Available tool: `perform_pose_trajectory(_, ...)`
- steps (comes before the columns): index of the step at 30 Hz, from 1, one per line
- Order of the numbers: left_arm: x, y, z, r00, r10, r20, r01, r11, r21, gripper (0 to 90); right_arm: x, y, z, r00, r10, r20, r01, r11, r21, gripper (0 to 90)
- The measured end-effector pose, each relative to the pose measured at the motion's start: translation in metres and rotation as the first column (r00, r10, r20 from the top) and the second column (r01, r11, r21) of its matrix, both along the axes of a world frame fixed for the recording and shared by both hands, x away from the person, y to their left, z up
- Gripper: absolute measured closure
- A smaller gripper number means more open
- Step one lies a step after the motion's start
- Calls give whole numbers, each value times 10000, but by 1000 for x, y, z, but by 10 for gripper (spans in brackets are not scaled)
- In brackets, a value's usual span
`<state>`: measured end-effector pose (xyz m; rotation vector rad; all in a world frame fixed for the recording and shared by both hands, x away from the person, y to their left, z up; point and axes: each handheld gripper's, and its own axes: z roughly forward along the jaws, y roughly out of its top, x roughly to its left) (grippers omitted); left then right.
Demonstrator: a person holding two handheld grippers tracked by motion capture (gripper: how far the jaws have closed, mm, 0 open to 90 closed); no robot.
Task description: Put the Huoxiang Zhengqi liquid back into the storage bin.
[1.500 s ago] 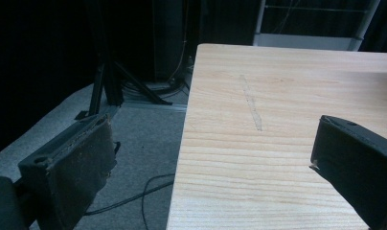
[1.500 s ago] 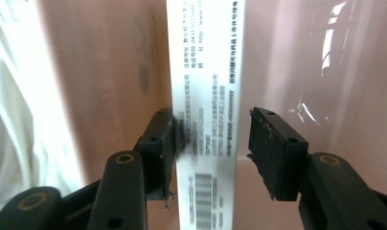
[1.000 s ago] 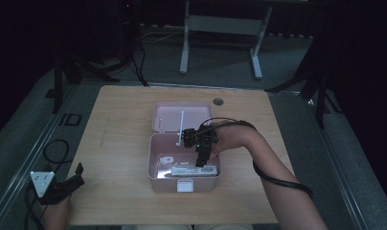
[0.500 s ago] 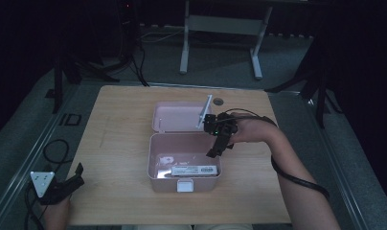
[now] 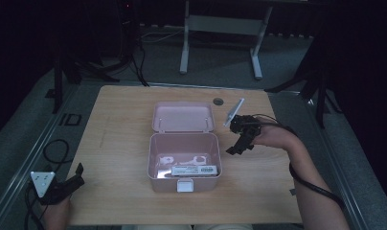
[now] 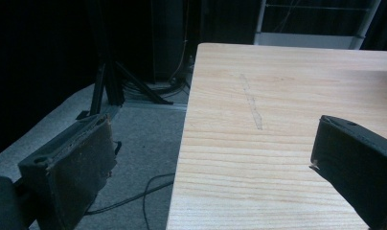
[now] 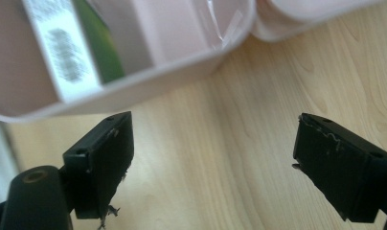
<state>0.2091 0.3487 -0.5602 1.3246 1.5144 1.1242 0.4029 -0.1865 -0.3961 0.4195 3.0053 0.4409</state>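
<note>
An open pink box stands mid-table, its lid laid back behind it. Inside lie white items and a white-labelled packet, which has a green side in the right gripper view. My right gripper hovers over bare wood just right of the box, fingertips angled down towards its wall. Its jaws have just been opening and stand open with nothing between them. My left gripper rests at the table's near left corner, open and empty.
A white latch sits on the box front. A round cable hole is in the table's far edge. Off the table's left edge lie floor cables and a black stand. A grey frame stands behind.
My right gripper has come out of the box and moved right, over the table beside it, with its jaws spreading wider. The left gripper has stayed put.
</note>
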Motion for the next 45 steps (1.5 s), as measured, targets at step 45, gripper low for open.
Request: perform_pose_trajectory(45,0,0,0,10000,10,31,-10,10000,-10,15,-38,-135,-122,7561,-5904,2824,3893,7525,5312,121)
